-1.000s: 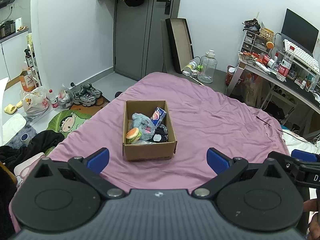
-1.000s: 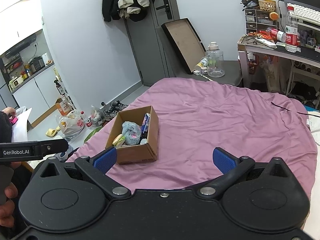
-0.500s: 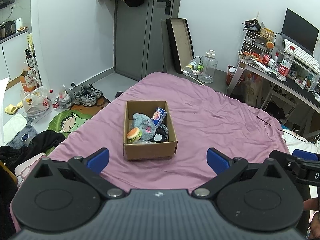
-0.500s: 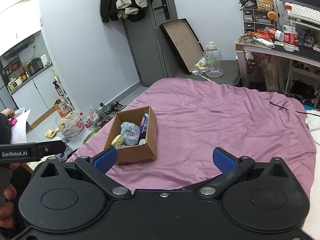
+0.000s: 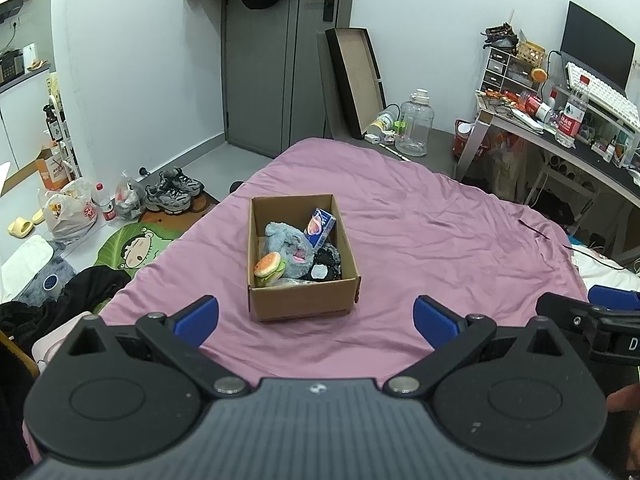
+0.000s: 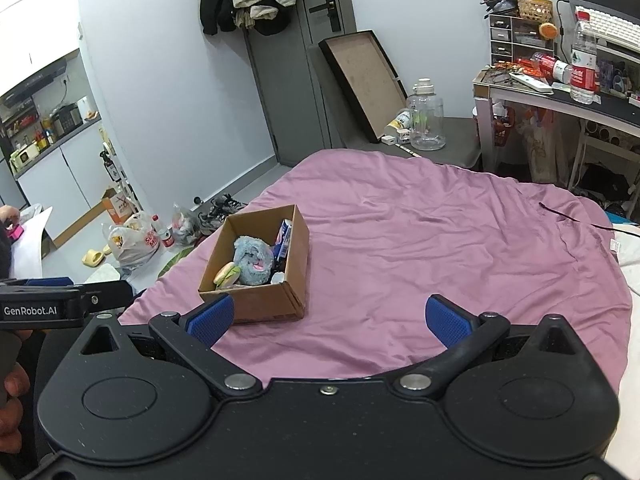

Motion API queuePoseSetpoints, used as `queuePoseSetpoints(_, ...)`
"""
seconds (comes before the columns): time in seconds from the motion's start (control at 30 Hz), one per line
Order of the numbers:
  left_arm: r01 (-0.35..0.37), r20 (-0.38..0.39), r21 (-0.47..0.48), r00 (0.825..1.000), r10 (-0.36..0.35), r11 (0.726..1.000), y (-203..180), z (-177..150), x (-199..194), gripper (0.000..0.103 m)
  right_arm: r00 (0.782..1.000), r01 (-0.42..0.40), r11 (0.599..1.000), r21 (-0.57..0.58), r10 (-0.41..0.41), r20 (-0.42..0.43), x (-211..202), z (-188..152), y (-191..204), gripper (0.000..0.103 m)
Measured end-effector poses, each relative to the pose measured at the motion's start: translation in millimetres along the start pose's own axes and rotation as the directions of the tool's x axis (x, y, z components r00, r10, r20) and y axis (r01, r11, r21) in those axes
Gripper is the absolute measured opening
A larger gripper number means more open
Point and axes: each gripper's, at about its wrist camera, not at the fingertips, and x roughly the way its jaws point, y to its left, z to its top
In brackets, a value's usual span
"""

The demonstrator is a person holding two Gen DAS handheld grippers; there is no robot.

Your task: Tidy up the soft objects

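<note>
An open cardboard box [image 5: 304,300] [image 6: 264,300] sits on the purple bedsheet [image 5: 420,240] [image 6: 420,232]. Inside lie a grey-blue plush [image 5: 290,246] [image 6: 253,258], a burger toy [image 5: 269,267] [image 6: 226,274], a blue carton [image 5: 320,226] [image 6: 285,236] and a black soft item [image 5: 326,264]. My left gripper [image 5: 316,320] hangs open just short of the box, nothing between its blue pads. My right gripper [image 6: 328,318] is open too, to the right of the box, its left pad near the box's front corner.
Shoes [image 5: 172,192], plastic bags [image 5: 68,212] and a cartoon mat [image 5: 132,244] cover the floor left of the bed. A cluttered desk [image 5: 560,128] stands at the right, a big clear jug [image 5: 416,124] behind the bed. Each gripper shows at the other view's edge.
The box sits slightly nearer and larger in both views; both grippers have crept a little toward it. Both stay open.
</note>
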Motion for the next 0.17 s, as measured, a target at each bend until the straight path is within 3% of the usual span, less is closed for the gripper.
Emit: queuePoseSetpoints(0.17,-0.015,-0.012,0.005,1.0,0.015,1.0,6,6,11,0.103,1.0,0.003,1.0,0.001,-0.003,-0.014,14,4,4,0.103)
